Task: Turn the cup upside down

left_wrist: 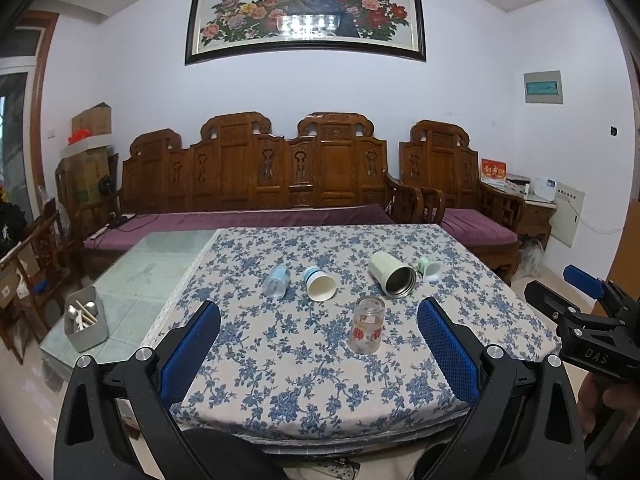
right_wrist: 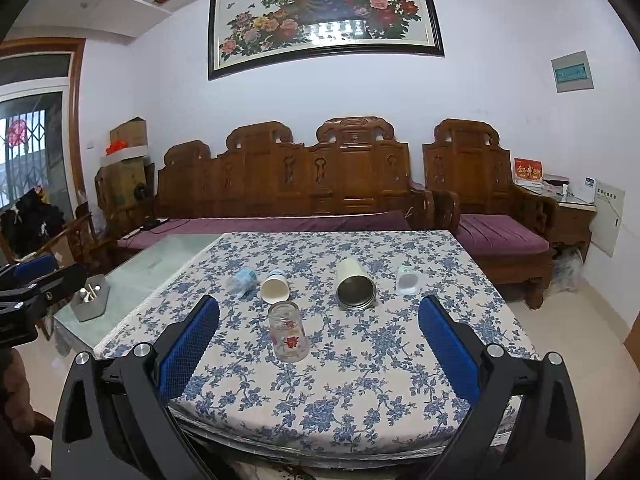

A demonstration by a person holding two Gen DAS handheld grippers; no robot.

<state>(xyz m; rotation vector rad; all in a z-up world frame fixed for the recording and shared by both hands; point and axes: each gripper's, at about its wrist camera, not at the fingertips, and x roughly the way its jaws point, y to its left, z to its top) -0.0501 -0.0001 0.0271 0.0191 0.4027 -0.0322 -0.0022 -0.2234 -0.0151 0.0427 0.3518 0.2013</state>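
A floral glass cup [right_wrist: 289, 332] is standing on end just ahead of the right gripper [right_wrist: 318, 344], nearer than the left gripper [left_wrist: 320, 344]; both are gaping wide, holding nothing.

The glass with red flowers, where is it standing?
The glass stands on the floral tablecloth, nearest the cameras, just in front of the paper cup lying on its side.
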